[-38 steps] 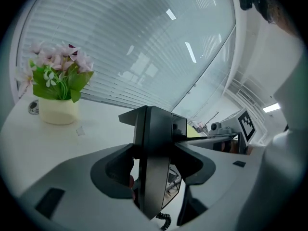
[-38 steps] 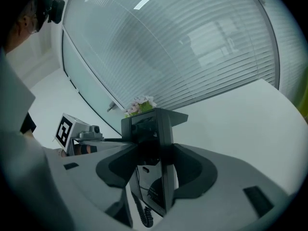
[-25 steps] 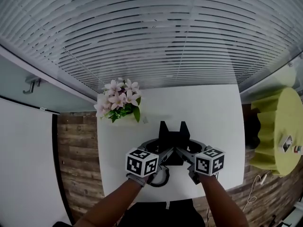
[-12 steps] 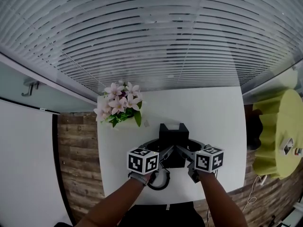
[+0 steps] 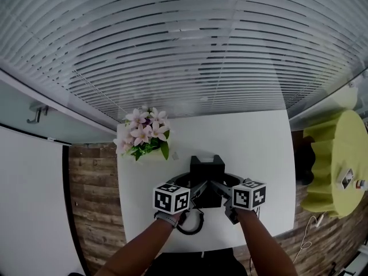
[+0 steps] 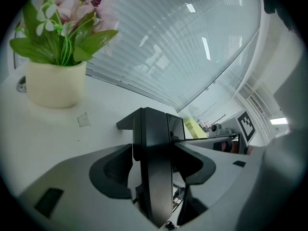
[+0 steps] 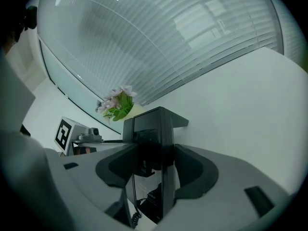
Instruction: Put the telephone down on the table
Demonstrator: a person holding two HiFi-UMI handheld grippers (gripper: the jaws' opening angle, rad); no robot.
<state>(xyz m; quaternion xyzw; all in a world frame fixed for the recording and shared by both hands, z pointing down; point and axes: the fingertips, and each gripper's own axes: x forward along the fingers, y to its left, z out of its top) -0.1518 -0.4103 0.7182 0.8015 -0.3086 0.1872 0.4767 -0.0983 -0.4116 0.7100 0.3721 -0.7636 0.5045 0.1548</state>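
Nearer me now, the boxy black telephone [image 5: 207, 167] is pinched by left claw [image 6: 156, 153] and right claw [image 7: 154, 153] over the white desk [image 5: 253, 137]. Only my head view shows brown plank flooring [image 5: 92, 188], at 9 o'clock.

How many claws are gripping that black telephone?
2. The left claw grips the telephone on its left side, the right claw on its right side; both are shut on it, over the white table.
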